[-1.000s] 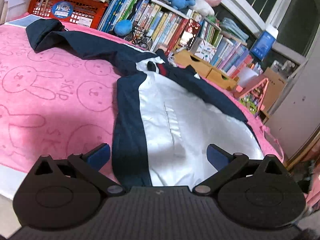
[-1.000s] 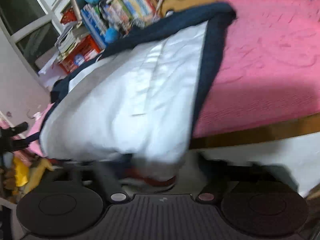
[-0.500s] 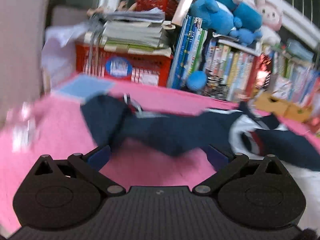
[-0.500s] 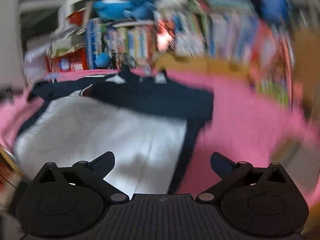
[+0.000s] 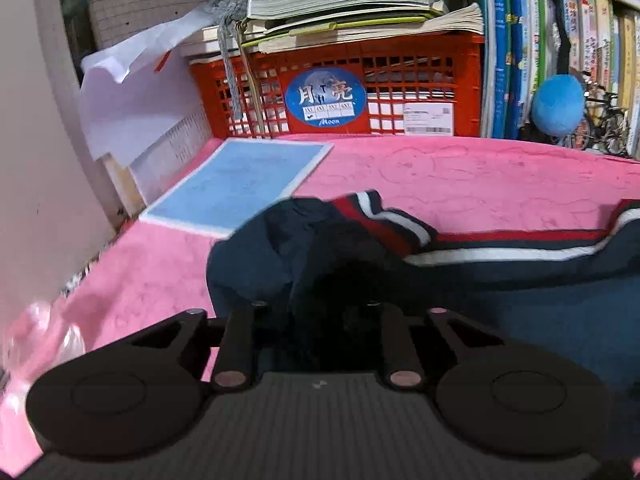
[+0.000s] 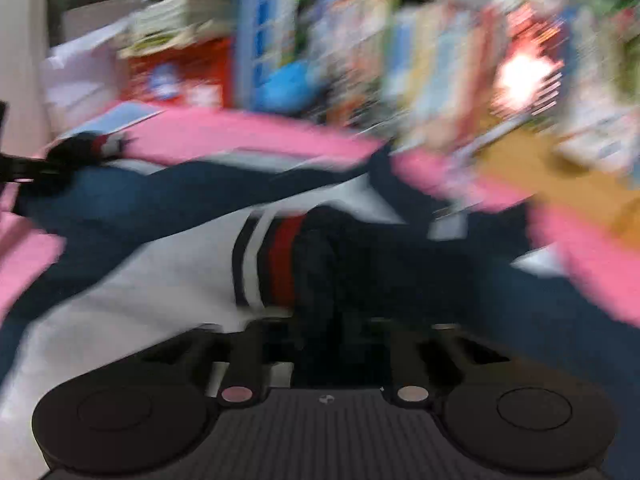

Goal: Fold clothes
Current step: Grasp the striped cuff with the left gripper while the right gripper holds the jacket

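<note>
The matte black plastic left gripper (image 5: 318, 312) has a ribbed grey-black base, two round discs and pink-capped pivot pins. The black plastic right gripper (image 6: 320, 332) matches it, with silver pins.

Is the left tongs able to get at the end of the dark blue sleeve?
Probably yes. The left tongs have just been closing, and the navy sleeve bunches right between them on the pink blanket, nothing in the way.

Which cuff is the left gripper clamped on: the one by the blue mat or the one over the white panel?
The left gripper has closed on the sleeve cuff beside the blue mat; the other cuff lies over the jacket's white panel.
</note>
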